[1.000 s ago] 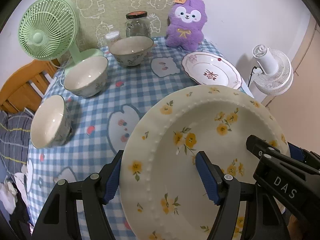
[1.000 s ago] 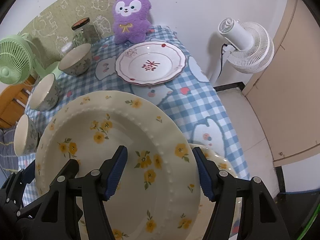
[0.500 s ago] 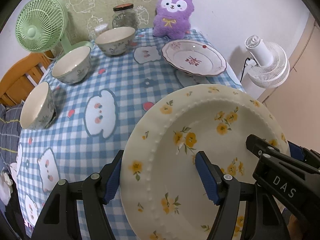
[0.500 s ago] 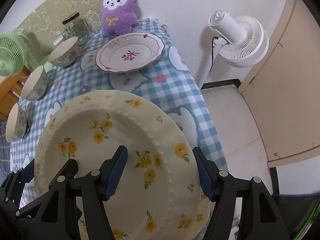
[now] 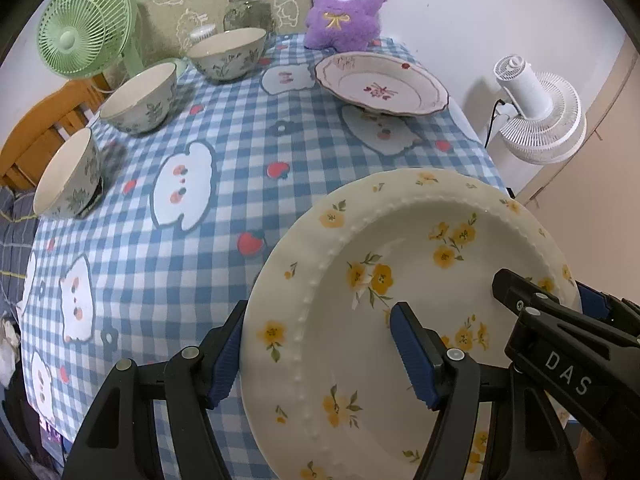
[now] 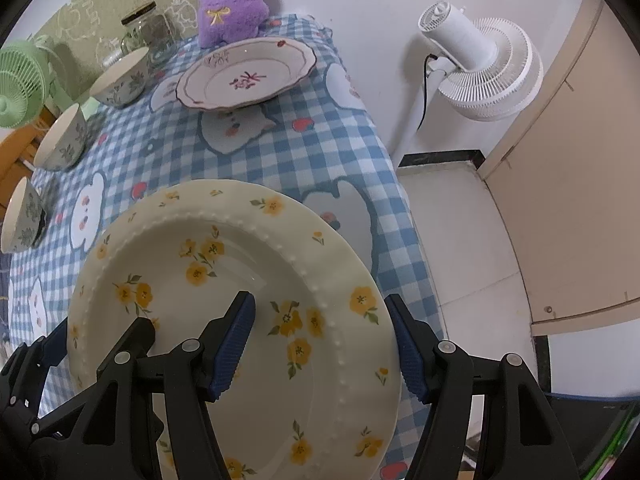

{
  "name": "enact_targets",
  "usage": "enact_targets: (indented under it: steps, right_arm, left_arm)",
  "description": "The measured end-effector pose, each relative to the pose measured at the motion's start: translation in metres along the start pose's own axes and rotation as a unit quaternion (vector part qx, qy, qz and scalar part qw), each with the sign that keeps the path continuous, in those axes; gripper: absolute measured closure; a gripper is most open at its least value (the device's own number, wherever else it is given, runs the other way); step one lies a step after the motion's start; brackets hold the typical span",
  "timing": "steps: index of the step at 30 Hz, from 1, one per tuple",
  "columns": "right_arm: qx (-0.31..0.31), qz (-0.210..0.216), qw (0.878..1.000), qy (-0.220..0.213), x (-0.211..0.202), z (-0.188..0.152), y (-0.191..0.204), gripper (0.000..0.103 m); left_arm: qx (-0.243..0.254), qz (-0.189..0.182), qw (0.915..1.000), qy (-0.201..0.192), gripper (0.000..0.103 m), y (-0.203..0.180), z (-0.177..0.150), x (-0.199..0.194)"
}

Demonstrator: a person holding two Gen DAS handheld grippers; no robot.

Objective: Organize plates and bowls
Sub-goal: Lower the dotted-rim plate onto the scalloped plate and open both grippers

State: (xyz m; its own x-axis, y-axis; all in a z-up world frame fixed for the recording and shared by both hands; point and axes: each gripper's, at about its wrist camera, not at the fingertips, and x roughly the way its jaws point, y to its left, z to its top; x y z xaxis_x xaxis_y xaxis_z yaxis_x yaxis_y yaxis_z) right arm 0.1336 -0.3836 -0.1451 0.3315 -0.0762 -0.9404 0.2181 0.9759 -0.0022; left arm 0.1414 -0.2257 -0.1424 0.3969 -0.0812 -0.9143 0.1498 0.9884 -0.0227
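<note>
Both grippers – left, right – grip yellow-flower plate w/ jaws.

The right gripper holds the rim of a yellow-flower plate, one of its jaws on top and one outside the edge. The left gripper holds the other side. Farther back on the checked worktop sit a pink-flower plate, three bowls and a purple plush toy.
</note>
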Motion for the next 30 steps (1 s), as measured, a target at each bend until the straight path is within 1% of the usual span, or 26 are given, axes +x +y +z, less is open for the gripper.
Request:
enact_targets:
  steps: [8, 20, 27, 30]
  right_arm:
    - [-0.001, -0.001, 1.0, 0.014, 0.013, -0.005, -0.006, 0.034]
    - [0.0, -0.002, 1.0, 0.017, 0.022, -0.009, -0.008, 0.035]
    - [0.004, -0.002, 1.0, 0.011, 0.024, -0.011, -0.008, 0.035]
    - [-0.007, -0.011, 1.0, 0.007, 0.025, -0.012, -0.006, 0.035]
  left_arm:
    - [-0.002, 0.001, 0.9999, 0.013, 0.033, -0.006, -0.007, 0.01]
    - [0.01, 0.029, 0.9995, -0.005, 0.033, -0.013, -0.013, 0.013]
    - [0.005, 0.044, 0.9988, -0.019, 0.032, -0.016, -0.015, 0.015]
    - [0.006, 0.051, 0.9984, -0.023, 0.032, -0.017, -0.017, 0.016]
